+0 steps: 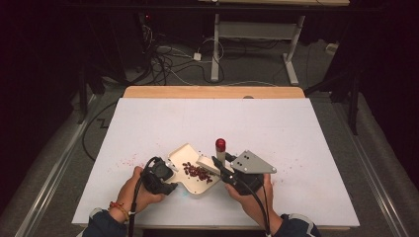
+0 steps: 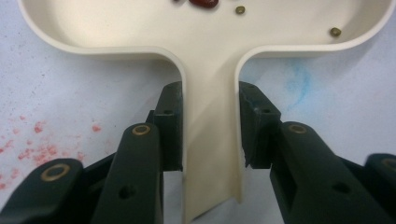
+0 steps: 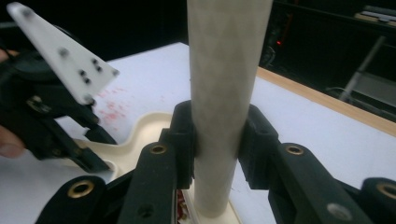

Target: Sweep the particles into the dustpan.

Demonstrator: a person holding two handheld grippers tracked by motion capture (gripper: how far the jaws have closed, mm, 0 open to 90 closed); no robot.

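Observation:
A cream pan point(image 1: 184, 150) with a short handle lies on the white table, with dark red beans point(image 1: 197, 171) piled inside it. My left gripper point(image 1: 173, 186) is shut on the pan's handle point(image 2: 210, 140), and its pads point(image 2: 170, 121) press both sides. The pan's bowl point(image 2: 140, 28) spreads out just beyond the jaws. My right gripper point(image 1: 220, 165) is shut on an upright cream tube point(image 1: 220, 154) with a dark red top. In the right gripper view the tube point(image 3: 224, 70) rises between the jaws of my right gripper point(image 3: 218, 126), and its foot rests at the pan's rim.
Red crumbs and stains point(image 1: 129, 160) dot the table left of the pan, and they appear as red stains point(image 2: 37, 144) in the left gripper view. Two small round pellets point(image 2: 335, 31) lie in the pan. A wooden strip point(image 1: 212, 92) edges the far side; cables cross the floor behind.

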